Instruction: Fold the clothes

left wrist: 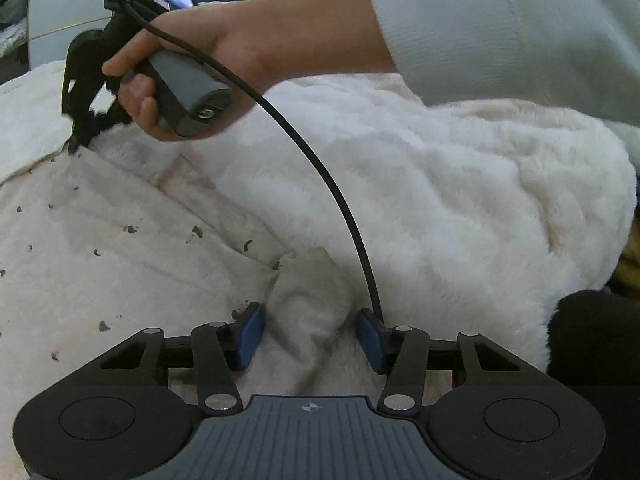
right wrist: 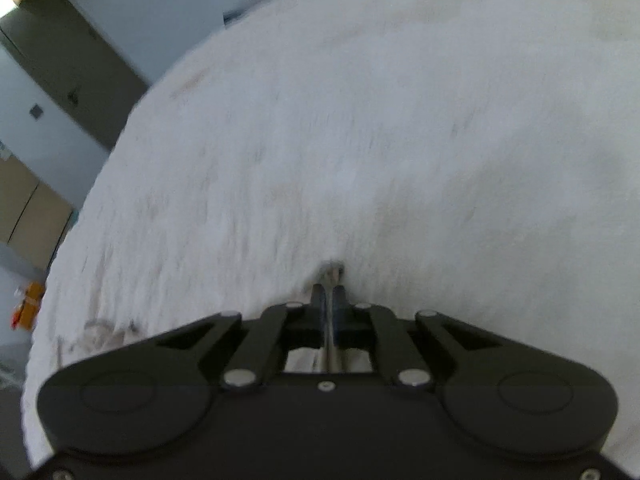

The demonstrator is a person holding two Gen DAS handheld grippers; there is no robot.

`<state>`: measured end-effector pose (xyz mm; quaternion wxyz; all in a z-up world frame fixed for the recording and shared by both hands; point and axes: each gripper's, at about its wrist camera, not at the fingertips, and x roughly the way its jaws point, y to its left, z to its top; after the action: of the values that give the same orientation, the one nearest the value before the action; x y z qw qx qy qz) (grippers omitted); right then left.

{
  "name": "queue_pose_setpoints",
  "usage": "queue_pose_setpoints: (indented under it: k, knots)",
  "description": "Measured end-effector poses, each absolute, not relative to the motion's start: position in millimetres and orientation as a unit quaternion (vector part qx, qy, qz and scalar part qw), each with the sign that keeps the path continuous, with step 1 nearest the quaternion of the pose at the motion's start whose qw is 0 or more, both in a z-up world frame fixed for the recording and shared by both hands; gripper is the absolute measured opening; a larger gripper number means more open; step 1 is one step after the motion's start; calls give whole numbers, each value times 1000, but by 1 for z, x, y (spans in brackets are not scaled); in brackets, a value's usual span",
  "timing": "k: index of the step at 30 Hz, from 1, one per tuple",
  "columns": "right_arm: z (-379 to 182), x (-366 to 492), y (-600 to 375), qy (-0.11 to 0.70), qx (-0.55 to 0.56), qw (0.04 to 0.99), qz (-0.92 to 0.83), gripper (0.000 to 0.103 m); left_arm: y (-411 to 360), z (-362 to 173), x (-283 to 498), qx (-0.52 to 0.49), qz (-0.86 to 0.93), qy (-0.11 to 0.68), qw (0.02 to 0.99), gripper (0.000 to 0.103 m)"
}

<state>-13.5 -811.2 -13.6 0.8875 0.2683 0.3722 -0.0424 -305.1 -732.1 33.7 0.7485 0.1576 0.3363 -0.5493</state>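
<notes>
Cabinets (right wrist: 24, 208) behind; fleece garment (left wrist: 440, 184) fills view, cable (left wrist: 320, 168) crossing.

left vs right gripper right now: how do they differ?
Left gripper: jaws apart, a ridge of the fluffy white garment between the blue pads, not visibly pinched. Right gripper: jaws shut, tips at the garment's edge; held cloth can't be confirmed. Both are on that garment.
</notes>
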Motion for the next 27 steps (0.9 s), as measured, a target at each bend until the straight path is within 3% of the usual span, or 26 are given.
queue_pose_setpoints:
  k: [2,5,9,12,16,18,23,27]
  knots:
    - [-6,-21,-815,356,257,895,-75,12,-733,36,-307,157,-546,330,753,48]
    - [11,-47,-826,352,284,890,-57,16,-725,46,-313,155,-540,323,762,50]
    - [45,-105,-816,358,235,903,-36,43,-708,70,-316,137,-528,317,775,50]
    - [64,-151,-806,361,207,909,-14,54,-682,95,-320,126,-513,305,792,50]
    - [86,-215,-781,354,194,915,3,58,-629,121,-327,128,-476,297,818,54]
    - [88,-242,-760,354,182,917,12,72,-597,130,-331,138,-447,296,833,60]
    - [80,-288,-698,355,136,924,35,81,-521,136,-334,165,-361,316,862,76]
    - [58,-302,-658,354,160,920,43,81,-475,130,-327,157,-270,361,879,76]
